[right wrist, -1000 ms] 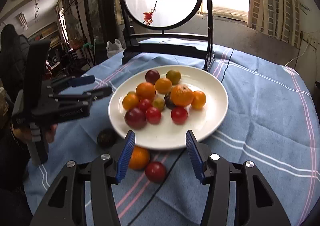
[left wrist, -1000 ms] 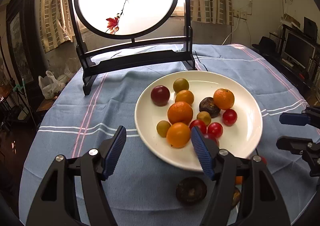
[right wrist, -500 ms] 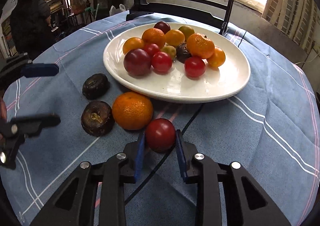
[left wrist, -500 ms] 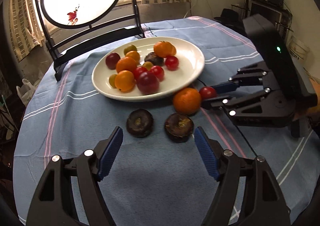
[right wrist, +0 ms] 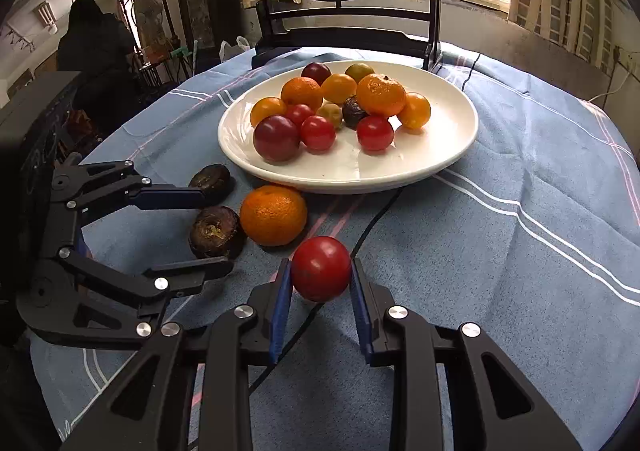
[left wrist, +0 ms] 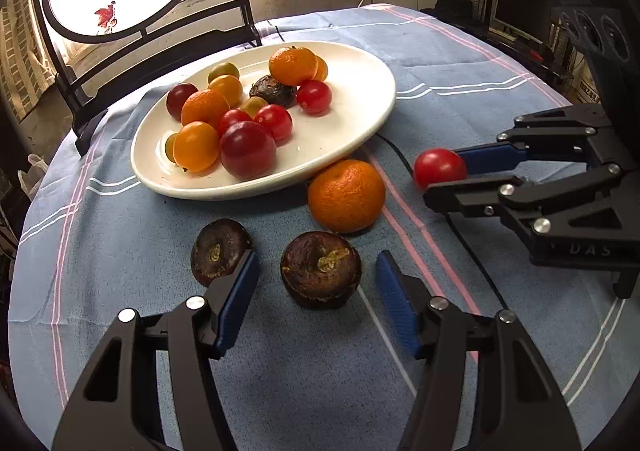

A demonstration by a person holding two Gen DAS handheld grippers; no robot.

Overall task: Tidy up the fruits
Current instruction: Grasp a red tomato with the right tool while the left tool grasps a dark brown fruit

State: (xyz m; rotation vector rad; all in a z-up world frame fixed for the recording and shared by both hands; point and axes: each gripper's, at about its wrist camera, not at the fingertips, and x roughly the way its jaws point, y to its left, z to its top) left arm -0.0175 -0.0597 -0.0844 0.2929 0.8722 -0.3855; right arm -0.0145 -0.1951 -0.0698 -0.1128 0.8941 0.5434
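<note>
My right hand-held gripper (right wrist: 321, 283) pinches a red tomato (right wrist: 321, 268), nearer me than the plate (right wrist: 448, 155). My left hand-held gripper (left wrist: 316, 283) is closing around a dark fruit (left wrist: 320, 269), pads not touching. Tangerine (left wrist: 346, 195) just before the plate.

On the surface (right wrist: 520, 211) a plate (right wrist: 440, 155) stands before a round screen on a stand (right wrist: 344, 11), with a heap of small fruits in it. In the right wrist view, an orange (right wrist: 273, 215) lies on the surface just before the plate's near rim, two dark fruits to its left: one (right wrist: 217, 231) just beside it, the other (right wrist: 211, 178) farther back. A tomato (right wrist: 321, 268) sits right of and before the orange, between the right tongs (right wrist: 320, 291), and the left tongs (left wrist: 316, 303) straddle the nearer dark fruit, their jaws closing without touching it.
</note>
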